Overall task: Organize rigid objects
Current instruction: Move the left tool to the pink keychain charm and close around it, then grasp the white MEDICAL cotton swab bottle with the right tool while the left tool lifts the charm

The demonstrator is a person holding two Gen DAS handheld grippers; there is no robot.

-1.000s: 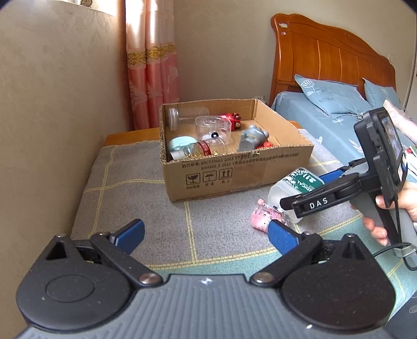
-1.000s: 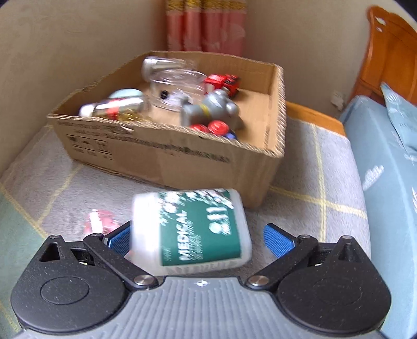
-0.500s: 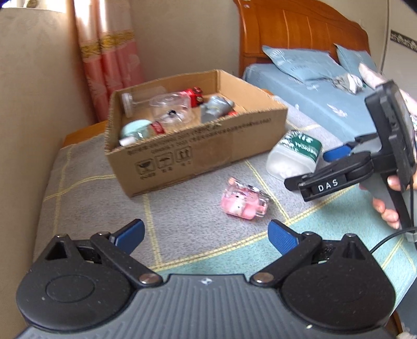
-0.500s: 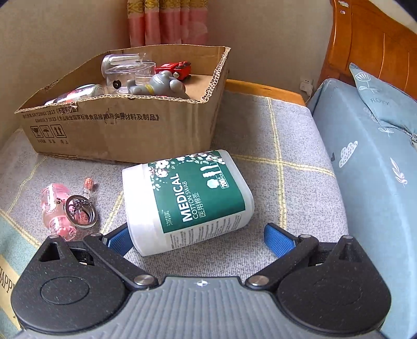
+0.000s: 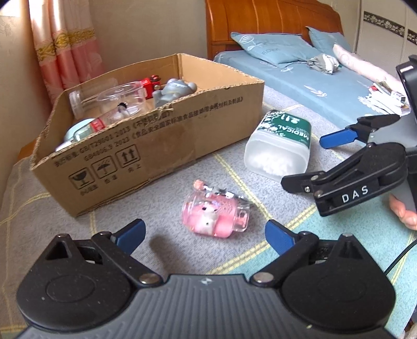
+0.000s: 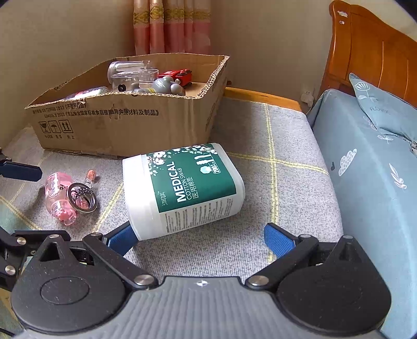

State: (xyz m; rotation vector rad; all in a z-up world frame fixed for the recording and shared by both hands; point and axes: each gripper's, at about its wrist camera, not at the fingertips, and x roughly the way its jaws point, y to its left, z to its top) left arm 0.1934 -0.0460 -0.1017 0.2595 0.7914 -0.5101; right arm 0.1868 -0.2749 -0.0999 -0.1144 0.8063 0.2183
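Observation:
A white cotton swab jar (image 6: 182,190) with a green label lies on its side on the grey cloth; it also shows in the left wrist view (image 5: 281,140). A pink keychain bottle (image 5: 216,216) lies just ahead of my open left gripper (image 5: 206,234); in the right wrist view it lies left of the jar (image 6: 62,198). My right gripper (image 6: 200,237) is open, its jaws just short of the jar's near end. A cardboard box (image 5: 146,146) holds clear containers, a red toy car and a grey figure; it also shows in the right wrist view (image 6: 125,122).
The cloth-covered table (image 6: 286,167) stands beside a bed (image 6: 378,182) with blue bedding and a wooden headboard (image 5: 260,23). A wall and pink curtain (image 5: 65,41) are behind the box.
My left gripper has swung right and moved down close to the pink keychain bottle. My right gripper has pulled back a little from the jar, which now lies further ahead.

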